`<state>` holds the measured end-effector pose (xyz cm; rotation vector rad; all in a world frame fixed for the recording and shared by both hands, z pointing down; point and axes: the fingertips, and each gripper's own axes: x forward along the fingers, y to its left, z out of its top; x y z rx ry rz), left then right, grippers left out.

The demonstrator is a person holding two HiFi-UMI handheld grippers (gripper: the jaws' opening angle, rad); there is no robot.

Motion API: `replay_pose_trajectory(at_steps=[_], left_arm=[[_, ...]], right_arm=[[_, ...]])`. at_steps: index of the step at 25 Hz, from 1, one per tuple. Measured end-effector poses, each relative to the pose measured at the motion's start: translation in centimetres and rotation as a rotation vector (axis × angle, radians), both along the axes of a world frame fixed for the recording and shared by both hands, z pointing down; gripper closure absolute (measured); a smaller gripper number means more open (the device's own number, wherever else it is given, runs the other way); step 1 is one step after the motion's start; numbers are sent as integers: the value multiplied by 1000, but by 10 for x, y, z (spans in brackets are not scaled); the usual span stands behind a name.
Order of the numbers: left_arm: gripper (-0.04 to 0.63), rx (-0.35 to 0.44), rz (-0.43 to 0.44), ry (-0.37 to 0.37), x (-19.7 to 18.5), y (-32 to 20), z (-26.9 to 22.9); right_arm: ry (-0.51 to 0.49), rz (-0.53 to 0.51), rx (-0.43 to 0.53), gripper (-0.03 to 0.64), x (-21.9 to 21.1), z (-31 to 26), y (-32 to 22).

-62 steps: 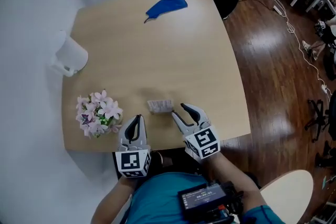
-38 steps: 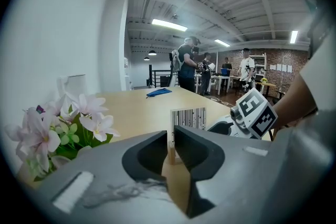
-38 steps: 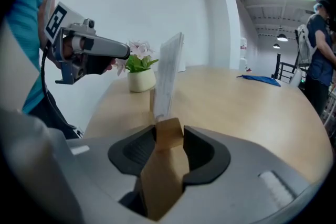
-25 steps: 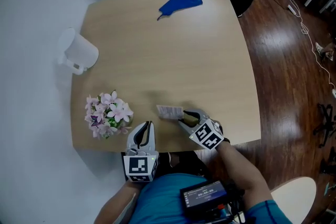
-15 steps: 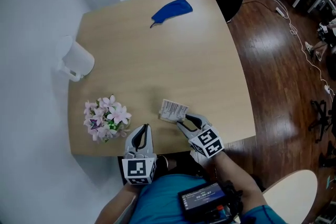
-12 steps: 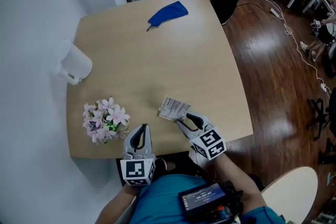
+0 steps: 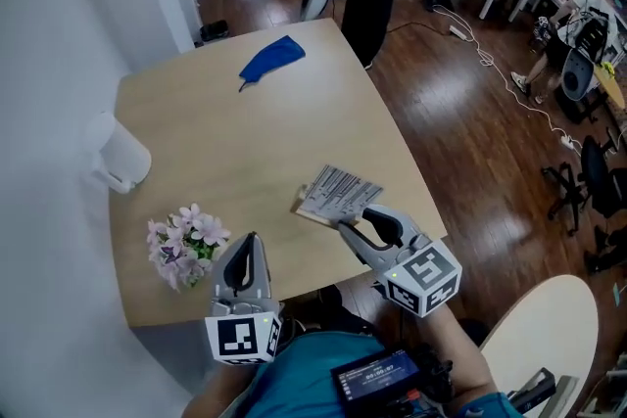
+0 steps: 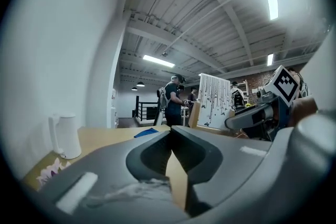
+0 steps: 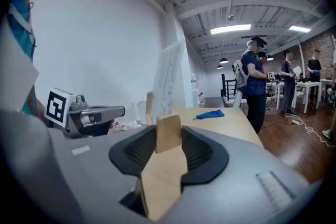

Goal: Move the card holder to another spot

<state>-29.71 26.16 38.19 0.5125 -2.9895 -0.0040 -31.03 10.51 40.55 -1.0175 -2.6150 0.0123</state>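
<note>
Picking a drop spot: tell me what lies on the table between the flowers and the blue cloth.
Nothing: the head view shows bare table between flowers and blue cloth; the white jug stands off to one side.

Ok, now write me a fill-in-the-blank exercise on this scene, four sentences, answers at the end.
1. The gripper shut on the card holder is the person's ____ one.
2. The cloth near the far edge of the table is ____ in colour.
3. The left gripper has its fingers ____, with nothing between them.
4. The flowers next to the left gripper are ____.

Missing words: right; blue; shut; pink.
</note>
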Motion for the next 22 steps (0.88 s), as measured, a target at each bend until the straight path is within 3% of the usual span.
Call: replay_pose_trajectory(at_steps=[11, 22], left_arm=[[583, 66, 169, -57, 50, -14, -44], [586, 41, 205, -109, 72, -64, -65]], right_arm=[[-33, 134, 31, 472, 79, -53, -22], [-62, 152, 22, 472, 109, -70, -61]])
